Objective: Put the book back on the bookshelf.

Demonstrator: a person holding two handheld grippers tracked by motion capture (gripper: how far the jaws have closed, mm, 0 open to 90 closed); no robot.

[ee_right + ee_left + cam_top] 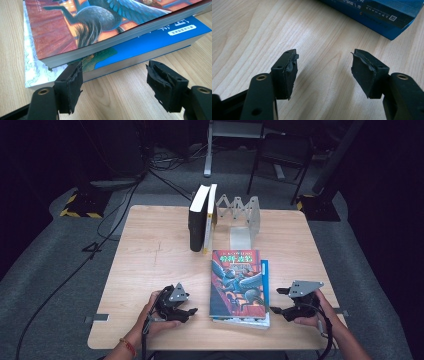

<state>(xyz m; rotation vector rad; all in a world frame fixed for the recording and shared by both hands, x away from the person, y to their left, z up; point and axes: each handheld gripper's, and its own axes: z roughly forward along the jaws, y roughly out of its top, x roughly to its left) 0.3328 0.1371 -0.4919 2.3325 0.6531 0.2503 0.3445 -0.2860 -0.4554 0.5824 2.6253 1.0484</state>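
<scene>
Both grippers, left (186, 312) and right (280, 311), are gaping empty beside the book stack (239, 285); next, probably gripping the top book (82, 25) for shelving upright.

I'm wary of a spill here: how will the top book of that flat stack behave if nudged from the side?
The red-covered book looks thick and stiff, so it probably moves as one block. Its glossy cover rests on the blue book, so it may slide off rather than drag it.
</scene>
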